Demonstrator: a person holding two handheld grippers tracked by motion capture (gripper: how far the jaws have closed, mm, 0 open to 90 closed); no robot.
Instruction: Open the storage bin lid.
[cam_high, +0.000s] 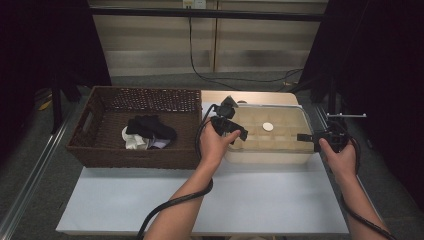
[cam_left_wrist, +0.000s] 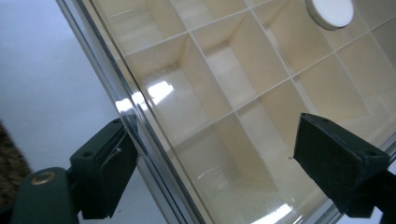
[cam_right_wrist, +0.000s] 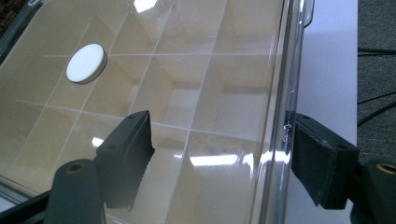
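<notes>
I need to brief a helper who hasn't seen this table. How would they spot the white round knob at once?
On the white table, right of the brown wicker basket, stands a cream compartment box under a clear lid. The white round knob sits on that lid, the one round white spot above square cells.

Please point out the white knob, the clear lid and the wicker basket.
white knob (cam_right_wrist: 85, 63), right gripper view, its flat top.
clear lid (cam_right_wrist: 280, 116), right gripper view, its edge.
wicker basket (cam_high: 131, 155), high view, near wall.
</notes>
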